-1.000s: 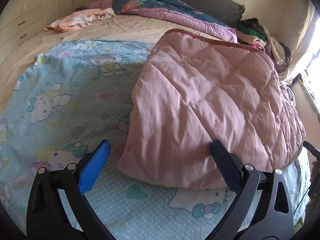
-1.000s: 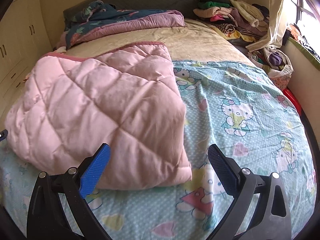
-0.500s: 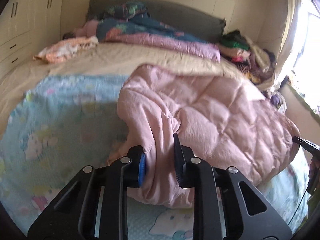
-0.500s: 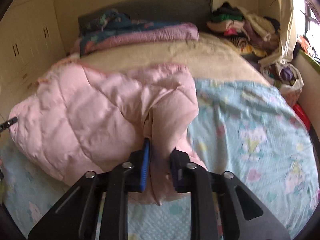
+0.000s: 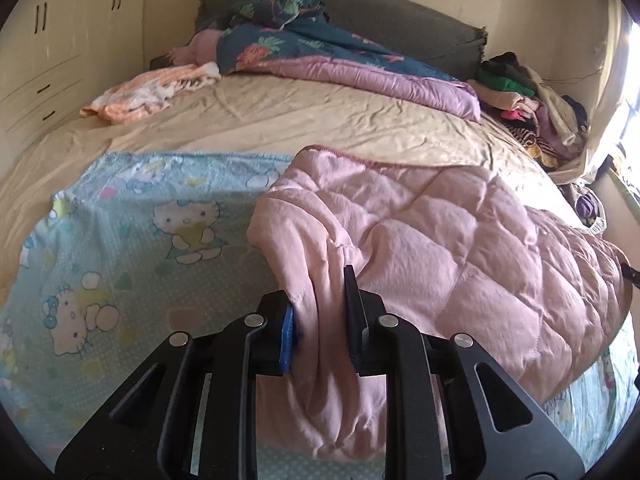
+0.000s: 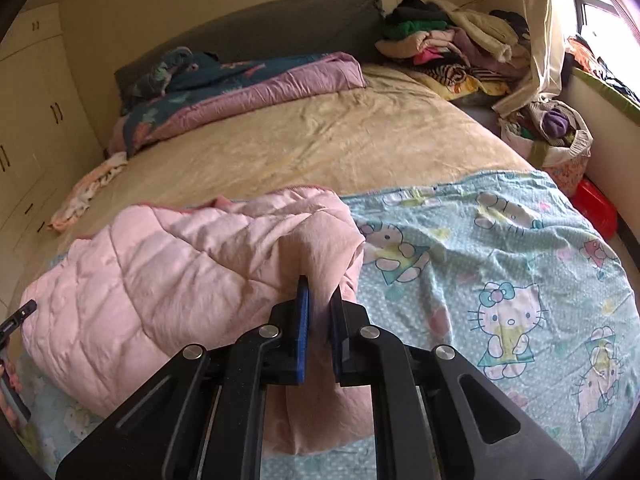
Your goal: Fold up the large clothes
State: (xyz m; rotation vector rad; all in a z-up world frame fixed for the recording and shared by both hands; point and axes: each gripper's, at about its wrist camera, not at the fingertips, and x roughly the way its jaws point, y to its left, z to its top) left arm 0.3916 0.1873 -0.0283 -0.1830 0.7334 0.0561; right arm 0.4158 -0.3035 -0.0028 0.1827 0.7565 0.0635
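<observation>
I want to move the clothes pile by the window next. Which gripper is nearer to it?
Right, probably. The clothes pile lies far back on that side; the right gripper holds the pink quilt corner nearer it, the left gripper the opposite corner.

Black claw (image 5: 319, 304), blue pads (image 5: 287, 334), silver screws

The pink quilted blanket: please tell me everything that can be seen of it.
The pink quilted blanket is soft, padded cloth stitched in diamonds, with a darker pink trim along its far edge. It lies folded and rumpled on the light blue cartoon-cat sheet. The left gripper and right gripper each pinch a near corner, lifting it.
</observation>
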